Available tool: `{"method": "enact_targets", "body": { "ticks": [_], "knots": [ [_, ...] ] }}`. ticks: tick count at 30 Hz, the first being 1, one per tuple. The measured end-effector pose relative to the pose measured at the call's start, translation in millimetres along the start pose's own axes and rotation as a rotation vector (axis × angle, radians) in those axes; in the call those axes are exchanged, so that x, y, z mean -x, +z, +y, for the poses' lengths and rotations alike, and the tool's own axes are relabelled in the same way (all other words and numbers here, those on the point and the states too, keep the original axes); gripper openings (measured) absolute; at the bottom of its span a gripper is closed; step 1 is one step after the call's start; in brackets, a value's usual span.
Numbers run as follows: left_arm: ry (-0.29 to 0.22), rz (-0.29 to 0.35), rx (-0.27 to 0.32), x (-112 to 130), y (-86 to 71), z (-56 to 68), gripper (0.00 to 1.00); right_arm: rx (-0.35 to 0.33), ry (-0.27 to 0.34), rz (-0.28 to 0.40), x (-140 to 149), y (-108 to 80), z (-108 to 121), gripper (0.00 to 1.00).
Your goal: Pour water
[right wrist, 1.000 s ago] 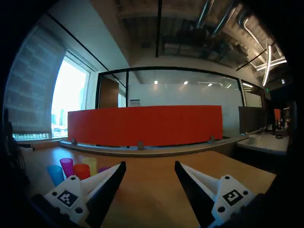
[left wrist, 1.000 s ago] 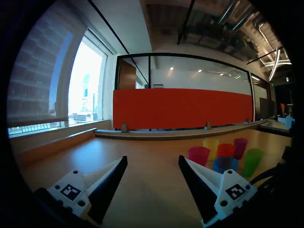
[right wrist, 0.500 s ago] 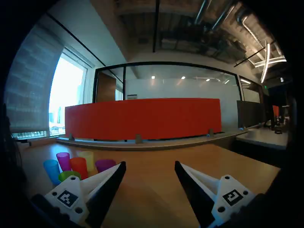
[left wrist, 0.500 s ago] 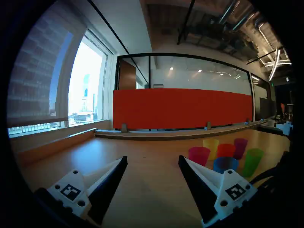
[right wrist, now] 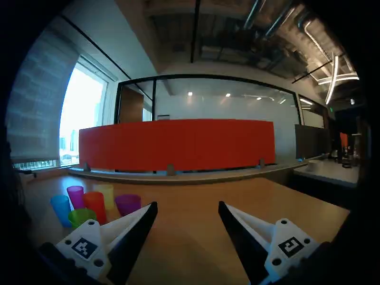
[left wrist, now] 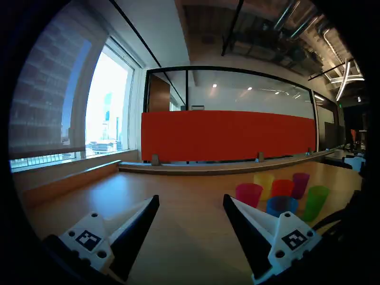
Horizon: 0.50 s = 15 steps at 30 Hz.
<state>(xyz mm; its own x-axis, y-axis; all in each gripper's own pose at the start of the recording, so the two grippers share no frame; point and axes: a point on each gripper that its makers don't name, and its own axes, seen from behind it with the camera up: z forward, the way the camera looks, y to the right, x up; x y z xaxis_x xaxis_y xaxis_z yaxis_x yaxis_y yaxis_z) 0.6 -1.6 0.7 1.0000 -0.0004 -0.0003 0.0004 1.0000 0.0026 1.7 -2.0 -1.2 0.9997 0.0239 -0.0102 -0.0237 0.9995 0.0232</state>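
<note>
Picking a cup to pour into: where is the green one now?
In the left gripper view, the green cup stands at the cluster's right end, beside the blue cup and in front of the purple cup.

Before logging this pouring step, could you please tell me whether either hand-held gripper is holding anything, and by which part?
Nothing is held: the left hand-held gripper and the right hand-held gripper are both open and empty.

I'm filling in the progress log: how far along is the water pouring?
Nothing looks done: the six coloured cups stand upright, clustered on the table, none tipped. In hand: nothing; the left gripper and right gripper are both open and empty. Left: grasping a cup and the pour itself.
</note>
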Motion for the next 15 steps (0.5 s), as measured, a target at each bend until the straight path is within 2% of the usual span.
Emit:
{"method": "enact_targets", "body": {
  "ticks": [15],
  "knots": [
    [0.000,0.000,0.000,0.0,-0.3,0.6,1.00,0.009,-0.024,-0.009,1.1,0.9,-0.8,0.99]
  ]
}}
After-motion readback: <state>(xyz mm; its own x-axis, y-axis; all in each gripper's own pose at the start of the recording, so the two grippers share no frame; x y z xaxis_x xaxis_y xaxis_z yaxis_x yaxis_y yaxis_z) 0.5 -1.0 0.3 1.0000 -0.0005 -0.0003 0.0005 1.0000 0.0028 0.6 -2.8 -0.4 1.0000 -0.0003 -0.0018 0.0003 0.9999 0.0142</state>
